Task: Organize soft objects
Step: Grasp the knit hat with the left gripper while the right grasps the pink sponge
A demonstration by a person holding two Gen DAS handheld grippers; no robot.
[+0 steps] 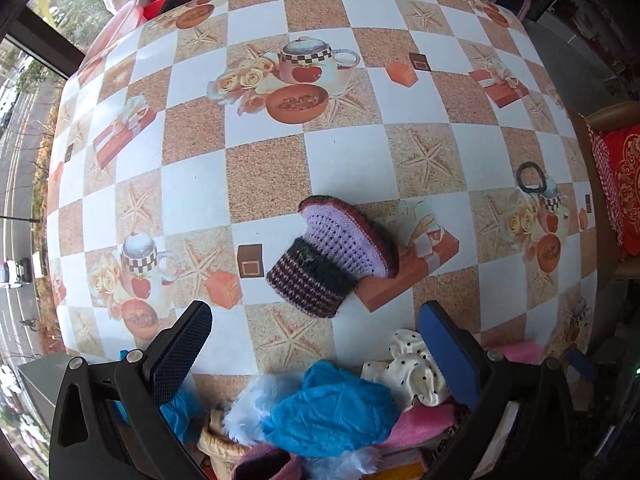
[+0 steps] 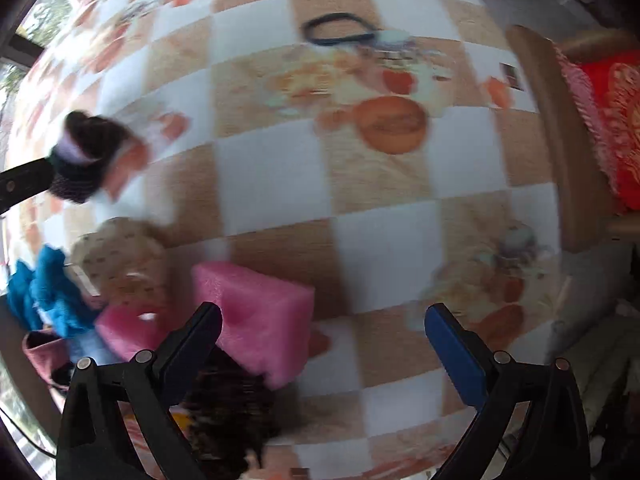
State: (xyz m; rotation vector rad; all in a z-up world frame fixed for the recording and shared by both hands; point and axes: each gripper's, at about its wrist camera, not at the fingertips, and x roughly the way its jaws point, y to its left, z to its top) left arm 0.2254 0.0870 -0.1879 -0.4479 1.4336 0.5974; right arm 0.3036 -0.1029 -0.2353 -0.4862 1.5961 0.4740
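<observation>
Two grippers, both empty, both spread wide. Landmark for all places = the knitted hat point(image 1: 336, 254) lying on its side mid-table on the checked tablecloth point(image 1: 348, 152).

Left of the hat: bare cloth only, plus the left gripper point(image 1: 316, 354), which hangs nearer the camera than the hat and short of it, w/ nothing between the pads. Below it, near side of the hat at the table edge, sits the pile: blue crinkled cloth point(image 1: 332, 412) on top, white fluffy item point(image 1: 248, 404) under it, polka-dot scrunchie point(image 1: 412, 372) to the right, pink foam peeking at the pile's right edge, and a woven basket point(image 1: 218, 448) partly buried at bottom.

Right of the hat, well apart: black hair tie point(image 1: 530, 178) alone on the cloth.

Right wrist view is motion-blurred, so detail is rough. Hat shows far left there; right gripper point(image 2: 324, 354) hangs well right of it, fingers far apart, holding nothing. Pink foam block point(image 2: 256, 320) lies just beside its left finger point(image 2: 192, 348). Dark fuzzy item point(image 2: 228, 412) sits under that finger; can't tell what it is.

Step, as I judge it: between picks, w/ the hat, hair tie and foam not yet sorted. Likely next: left gripper goes fwd to the hat; needs the pads either side of the ribbed band, then a firm close, since the knit will squash. Right gripper is prob. best placed for the foam block.
</observation>
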